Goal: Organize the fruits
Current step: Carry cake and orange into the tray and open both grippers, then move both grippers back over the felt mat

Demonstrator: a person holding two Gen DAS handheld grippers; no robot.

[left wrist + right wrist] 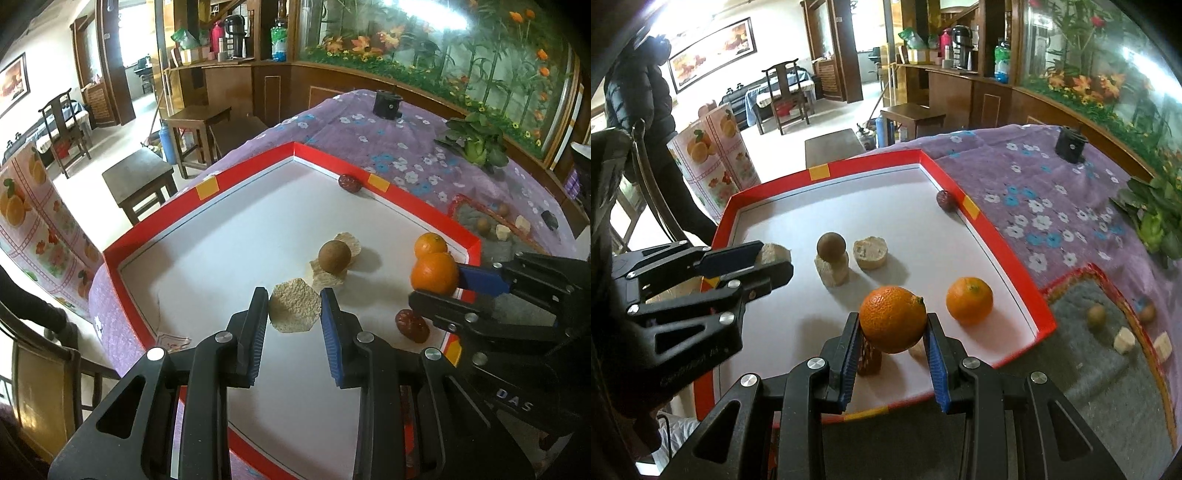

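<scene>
two oranges: right gripper (892,328) fingers clamp one orange (893,319); left gripper (294,308) fingers clamp one hexagonal cake (294,311).

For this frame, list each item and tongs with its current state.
Left tongs: shut on a hexagonal cake.
Right tongs: shut on an orange, lifted.
Second orange: resting in the tray.
Brown ball: sitting atop a cake piece.
Round cake: flat on the tray.
Far date: against the tray wall.
Near date: lying loose.
</scene>
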